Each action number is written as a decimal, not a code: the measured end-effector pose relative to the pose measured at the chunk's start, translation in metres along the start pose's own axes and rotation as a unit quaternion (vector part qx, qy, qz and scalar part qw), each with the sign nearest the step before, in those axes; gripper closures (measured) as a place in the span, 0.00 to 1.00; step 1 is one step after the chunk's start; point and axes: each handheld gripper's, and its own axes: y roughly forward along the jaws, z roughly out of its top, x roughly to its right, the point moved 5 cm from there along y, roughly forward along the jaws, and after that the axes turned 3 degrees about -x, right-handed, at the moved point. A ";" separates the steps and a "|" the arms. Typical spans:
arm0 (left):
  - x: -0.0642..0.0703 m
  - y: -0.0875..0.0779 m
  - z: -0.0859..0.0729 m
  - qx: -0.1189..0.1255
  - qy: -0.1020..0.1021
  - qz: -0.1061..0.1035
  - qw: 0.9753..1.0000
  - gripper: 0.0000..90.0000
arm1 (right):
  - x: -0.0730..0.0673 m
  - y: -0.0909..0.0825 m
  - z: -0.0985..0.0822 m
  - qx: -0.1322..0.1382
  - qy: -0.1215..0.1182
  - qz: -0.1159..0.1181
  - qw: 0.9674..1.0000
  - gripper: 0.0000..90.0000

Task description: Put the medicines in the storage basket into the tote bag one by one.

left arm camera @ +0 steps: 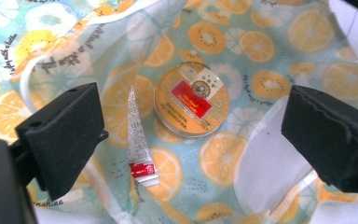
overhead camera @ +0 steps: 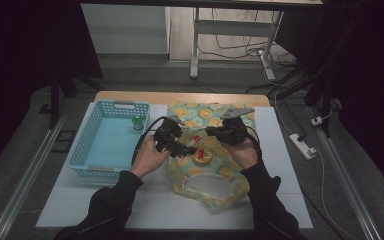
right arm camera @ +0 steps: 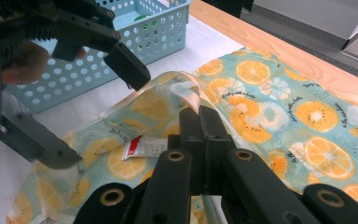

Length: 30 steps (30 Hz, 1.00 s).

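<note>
A teal cloth bag [overhead camera: 215, 172] printed with orange slices lies on the white board. Its mouth is lifted at the rim [right arm camera: 186, 88], and my right gripper [right arm camera: 199, 116] is shut on that rim. Inside the opening lies a round tin [left arm camera: 192, 99] with a red label, and beside it a small silver sachet [left arm camera: 139, 140] with a red end. My left gripper [left arm camera: 196, 135] hovers over the tin with its jaws wide open and nothing between them. In the high view the left gripper [overhead camera: 182, 148] sits just left of the tin [overhead camera: 201, 155], with the right gripper [overhead camera: 211, 131] behind it.
A light blue plastic basket [overhead camera: 107, 142] stands to the left of the bag, with a small green-capped bottle [overhead camera: 138, 123] in its far right corner. The white board [overhead camera: 155, 205] lies on a wooden table [right arm camera: 270, 46]. Cables and a power strip [overhead camera: 302, 146] lie on the floor at the right.
</note>
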 end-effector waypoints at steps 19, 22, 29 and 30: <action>-0.024 -0.034 -0.019 0.021 -0.004 0.005 1.000 0.00 | 0.001 -0.002 0.000 0.003 0.001 -0.002 1.000 1.00; -0.027 -0.038 -0.021 0.023 -0.005 0.003 1.000 0.00 | 0.001 -0.003 0.000 0.002 0.001 -0.003 1.000 1.00; -0.039 -0.049 -0.028 0.027 -0.004 0.020 0.999 0.00 | 0.001 -0.002 0.000 0.002 0.001 -0.002 1.000 1.00; -0.042 -0.051 -0.029 0.028 -0.006 0.025 0.999 0.00 | 0.001 -0.002 0.000 0.002 0.001 -0.003 1.000 1.00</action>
